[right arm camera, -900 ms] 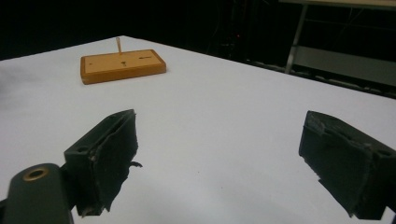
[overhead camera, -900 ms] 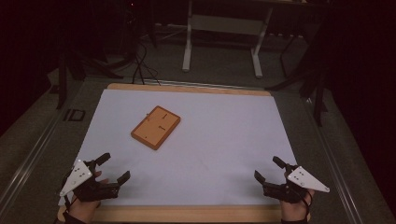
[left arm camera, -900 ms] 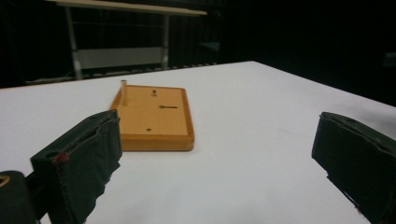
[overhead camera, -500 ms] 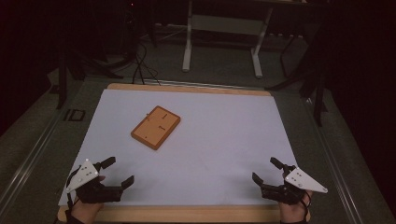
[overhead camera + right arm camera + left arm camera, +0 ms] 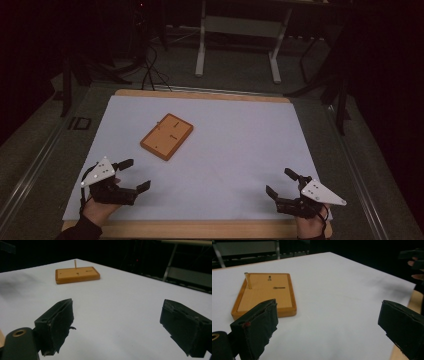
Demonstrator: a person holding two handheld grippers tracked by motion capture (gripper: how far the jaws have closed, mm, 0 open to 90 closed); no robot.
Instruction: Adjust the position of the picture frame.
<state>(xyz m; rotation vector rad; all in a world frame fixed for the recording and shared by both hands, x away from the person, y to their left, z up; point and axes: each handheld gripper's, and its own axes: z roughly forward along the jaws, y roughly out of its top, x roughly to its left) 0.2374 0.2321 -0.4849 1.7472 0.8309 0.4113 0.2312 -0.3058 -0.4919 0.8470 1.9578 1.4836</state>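
Waiting: both tools sit at the near edge of the counter (image 5: 210,115), which is wooden and covered by a white sheet; nothing is held.
Left hand-held gripper (image 5: 137,175): jaws spread wide, empty, low over the sheet at the near left corner, aimed toward the board.
Right hand-held gripper (image 5: 281,182): jaws spread wide, empty, at the near right corner, well apart from the board.
Board: a flat rectangular orange-brown wooden board (image 5: 167,136) lies flat on the sheet, left of the middle and turned at an angle to the counter's edges.
Peg: a thin upright wooden peg (image 5: 248,280) stands near one corner of the board; a small dark slot and a small dark hole mark its top face.
Step in hand: judged as the approach, with no reach begun.
Next move: the left tool is nearer, so it would likely travel forward to the board; gripping it would call for jaws set across an edge, and the slim peg would need a careful, narrow pinch.
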